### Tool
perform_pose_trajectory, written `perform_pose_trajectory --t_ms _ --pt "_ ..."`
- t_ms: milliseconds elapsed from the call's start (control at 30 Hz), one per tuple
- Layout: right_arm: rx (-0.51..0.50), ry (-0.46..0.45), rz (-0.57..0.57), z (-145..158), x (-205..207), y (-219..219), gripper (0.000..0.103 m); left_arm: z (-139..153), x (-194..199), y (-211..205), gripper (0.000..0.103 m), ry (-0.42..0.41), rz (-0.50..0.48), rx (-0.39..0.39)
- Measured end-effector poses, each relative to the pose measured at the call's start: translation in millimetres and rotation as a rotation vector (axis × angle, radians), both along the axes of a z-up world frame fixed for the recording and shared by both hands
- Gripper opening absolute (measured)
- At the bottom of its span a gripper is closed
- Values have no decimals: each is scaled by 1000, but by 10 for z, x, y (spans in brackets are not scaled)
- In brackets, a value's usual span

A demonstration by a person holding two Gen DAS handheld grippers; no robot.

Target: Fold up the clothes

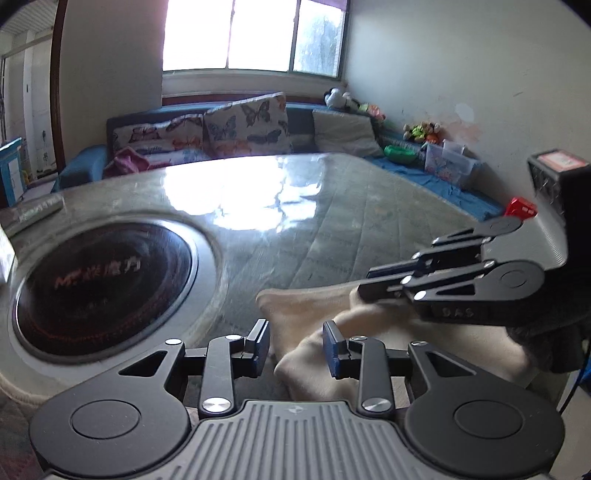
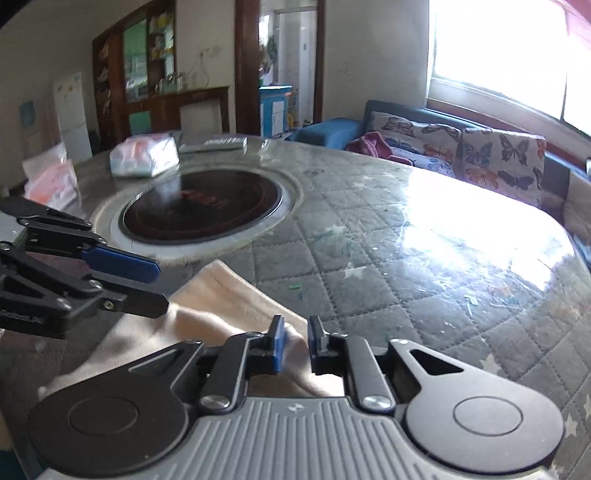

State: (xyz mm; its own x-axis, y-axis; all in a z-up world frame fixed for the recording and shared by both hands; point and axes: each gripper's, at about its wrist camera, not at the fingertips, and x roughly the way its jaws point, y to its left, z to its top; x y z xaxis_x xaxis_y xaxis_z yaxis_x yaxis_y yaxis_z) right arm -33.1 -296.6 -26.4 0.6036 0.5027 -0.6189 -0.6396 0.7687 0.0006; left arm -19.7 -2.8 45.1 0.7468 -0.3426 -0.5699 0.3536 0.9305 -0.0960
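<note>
From my seat, a bright window [image 1: 255, 35] glares at twelve o'clock. Below it runs a blue sofa [image 1: 88, 166] with butterfly cushions [image 1: 245, 123]. White wall [image 1: 461, 70] at two o'clock. A dark wooden cabinet [image 2: 147, 81] stands at ten o'clock beside a doorway [image 2: 291, 62].

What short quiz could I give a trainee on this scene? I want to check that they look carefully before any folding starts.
1. What is set into the table? A) a round black cooktop B) a sink C) a basket
2. True or false: the cream cloth lies on the table.
3. Fill in: the sofa cushions are printed with ____.
Key: 1 A; 2 true; 3 butterflies.
</note>
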Motion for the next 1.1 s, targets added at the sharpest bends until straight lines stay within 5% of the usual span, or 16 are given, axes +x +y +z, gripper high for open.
perform_pose_trajectory --t_ms 367,633,1100 --pt "13 25 -139 145 -174 -587 19 -81 200 -523 22 29 -160 -17" --pt "32 34 -227 -104 -216 -835 30 -252 262 -629 22 50 -139 19" --pt "80 27 -319 -87 -500 -1198 37 -235 226 -693 23 41 -104 28"
